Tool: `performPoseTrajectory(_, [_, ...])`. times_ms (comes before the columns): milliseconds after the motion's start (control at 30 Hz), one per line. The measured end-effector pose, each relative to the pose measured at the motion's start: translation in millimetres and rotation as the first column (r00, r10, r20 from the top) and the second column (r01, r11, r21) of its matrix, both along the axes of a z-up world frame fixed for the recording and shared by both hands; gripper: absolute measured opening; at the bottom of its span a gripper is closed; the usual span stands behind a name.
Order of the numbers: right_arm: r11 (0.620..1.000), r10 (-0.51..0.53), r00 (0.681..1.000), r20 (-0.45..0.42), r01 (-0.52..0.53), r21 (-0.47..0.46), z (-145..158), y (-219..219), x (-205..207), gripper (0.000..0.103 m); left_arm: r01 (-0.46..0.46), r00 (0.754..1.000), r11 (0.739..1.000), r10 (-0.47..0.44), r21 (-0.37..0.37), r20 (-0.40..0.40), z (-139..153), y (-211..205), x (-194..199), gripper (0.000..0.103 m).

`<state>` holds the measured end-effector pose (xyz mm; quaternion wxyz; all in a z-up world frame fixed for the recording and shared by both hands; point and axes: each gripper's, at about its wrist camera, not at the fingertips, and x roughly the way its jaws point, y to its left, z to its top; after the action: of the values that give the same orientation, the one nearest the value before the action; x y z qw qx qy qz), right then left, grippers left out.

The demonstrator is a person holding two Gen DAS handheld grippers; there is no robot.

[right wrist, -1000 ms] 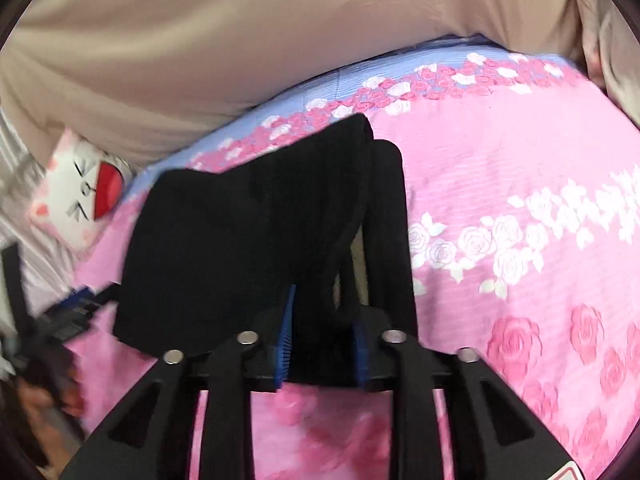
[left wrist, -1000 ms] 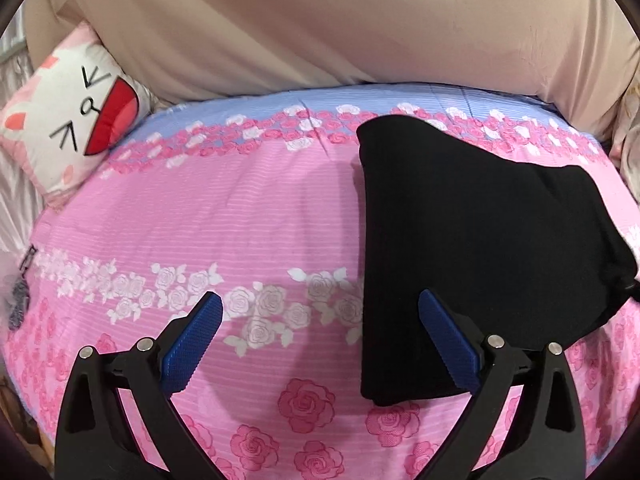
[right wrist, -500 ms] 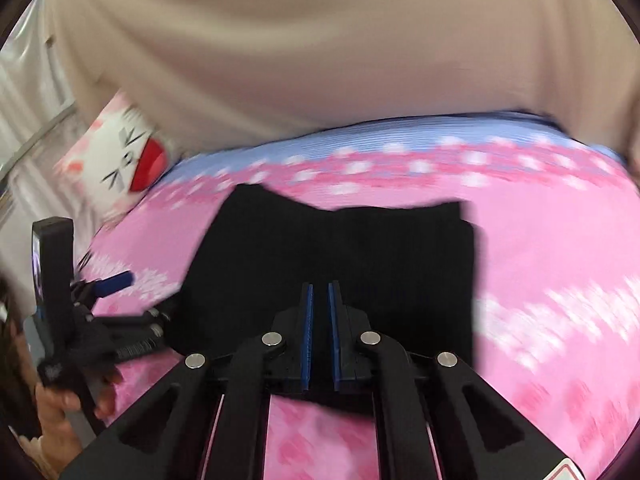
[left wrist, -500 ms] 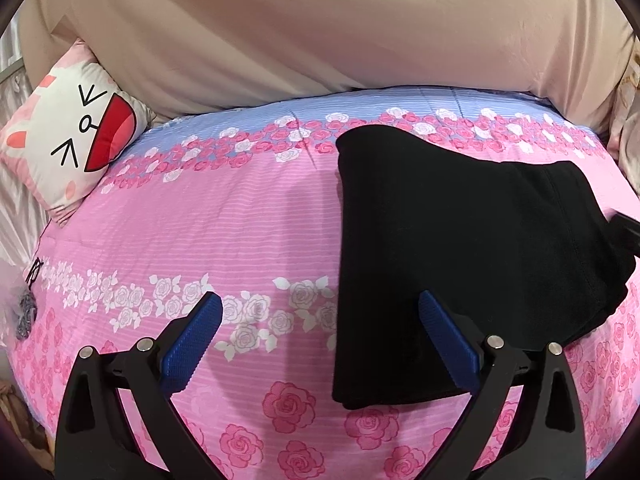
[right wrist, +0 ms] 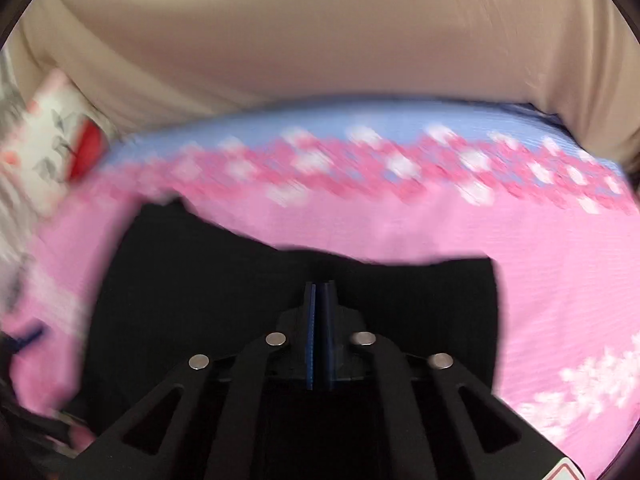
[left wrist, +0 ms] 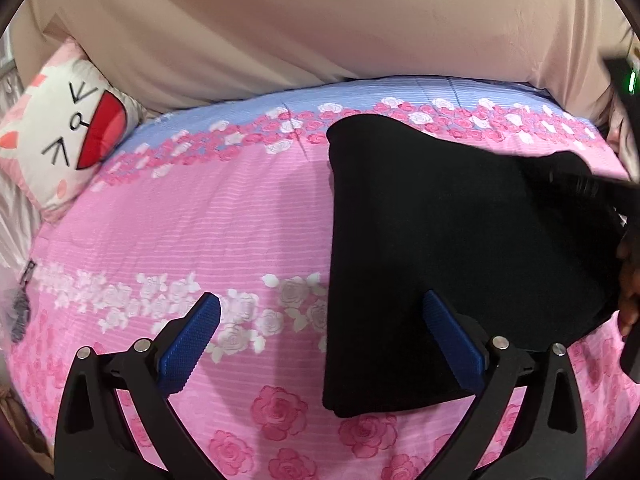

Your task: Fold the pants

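We are judging the fold nearly finished: the black pants [left wrist: 448,248] are lying folded at the right of the bed [left wrist: 200,220], our left gripper [left wrist: 320,344] spread empty, our right gripper [right wrist: 319,300] pressed together empty, tidying probably next.

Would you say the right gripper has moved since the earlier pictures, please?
Yes. The right gripper has swung right: the cat pillow has slid to its view's left edge, and its jaws have shut.
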<state>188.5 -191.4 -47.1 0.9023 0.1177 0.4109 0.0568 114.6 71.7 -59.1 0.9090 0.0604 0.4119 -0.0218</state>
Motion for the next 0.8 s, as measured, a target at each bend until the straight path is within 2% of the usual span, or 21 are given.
performPoseTrajectory(33, [0.998,-0.015,1.0,0.012,0.015,0.064,3,-12,-12,0.0,0.007,1.0,1.0,-0.008,-0.023,-0.011,0,1,0,0.098])
performPoseTrajectory(67, [0.996,-0.041,0.999,0.034,0.038,0.079,8,-20,-28,0.001,0.01,1.0,0.999,-0.011,-0.041,-0.012,2,2,-1,0.098])
performPoseTrajectory(100, [0.995,-0.095,0.993,0.072,0.092,0.032,17,-27,-50,0.017,0.017,1.0,0.998,-0.017,-0.057,-0.004,4,4,-4,0.098])
performPoseTrajectory(133, [0.991,-0.132,0.986,0.098,0.134,-0.013,22,-32,-67,0.029,0.031,1.0,0.996,-0.03,-0.079,0.009,8,8,-8,0.098])
performPoseTrajectory(167, [0.983,-0.169,0.978,0.12,0.176,-0.052,24,-39,-89,0.059,0.036,0.999,0.995,-0.035,-0.092,0.013,9,9,-10,0.098])
performPoseTrajectory(200, [0.979,-0.191,0.974,0.123,0.199,-0.054,23,-45,-103,0.072,0.041,0.999,0.994,-0.039,-0.104,0.013,9,9,-11,0.098])
performPoseTrajectory(267, [0.977,-0.211,0.973,0.09,0.212,-0.01,14,-56,-124,0.072,0.053,0.998,0.985,-0.056,-0.163,-0.012,5,8,-9,0.098])
performPoseTrajectory(333, [0.974,-0.19,0.981,0.024,0.186,0.127,-6,-64,-130,0.072,0.063,0.995,0.971,-0.079,-0.23,-0.065,-6,3,-3,0.098])
performPoseTrajectory(433, [0.956,-0.164,0.986,-0.041,0.169,0.239,-31,-63,-123,0.072,0.058,0.984,0.951,-0.105,-0.304,-0.141,-28,-7,8,0.098])
performPoseTrajectory(533, [0.941,-0.122,0.99,-0.072,0.138,0.31,-50,-55,-105,0.073,0.019,0.986,0.929,-0.079,-0.369,-0.146,-41,-7,17,0.098])
performPoseTrajectory(567, [0.939,-0.129,0.99,-0.049,0.138,0.314,-51,-52,-103,0.071,0.019,0.988,0.927,-0.074,-0.375,-0.132,-40,-8,18,0.098])
performPoseTrajectory(600, [0.94,-0.11,0.993,-0.046,0.119,0.319,-51,-46,-98,0.052,0.011,0.987,0.927,-0.069,-0.375,-0.142,-40,-9,20,0.094])
performPoseTrajectory(633, [0.938,-0.103,0.994,-0.042,0.111,0.329,-46,-45,-98,0.046,0.005,0.987,0.928,-0.065,-0.373,-0.149,-39,-9,21,0.09])
performPoseTrajectory(667, [0.937,-0.088,0.996,-0.026,0.092,0.337,-35,-46,-99,0.037,-0.005,0.987,0.926,-0.056,-0.377,-0.151,-34,-7,19,0.076])
performPoseTrajectory(700, [0.936,-0.074,0.997,-0.007,0.072,0.344,-27,-46,-102,0.033,-0.001,0.987,0.924,-0.06,-0.381,-0.15,-29,-5,18,0.061])
performPoseTrajectory(767, [0.925,-0.034,0.999,0.019,0.024,0.379,-10,-48,-116,0.032,0.047,0.984,0.919,-0.11,-0.391,-0.139,-14,0,10,0.045])
performPoseTrajectory(800, [0.92,-0.013,0.999,0.034,-0.001,0.392,-1,-47,-127,0.032,0.067,0.981,0.914,-0.134,-0.4,-0.142,-7,2,4,0.043])
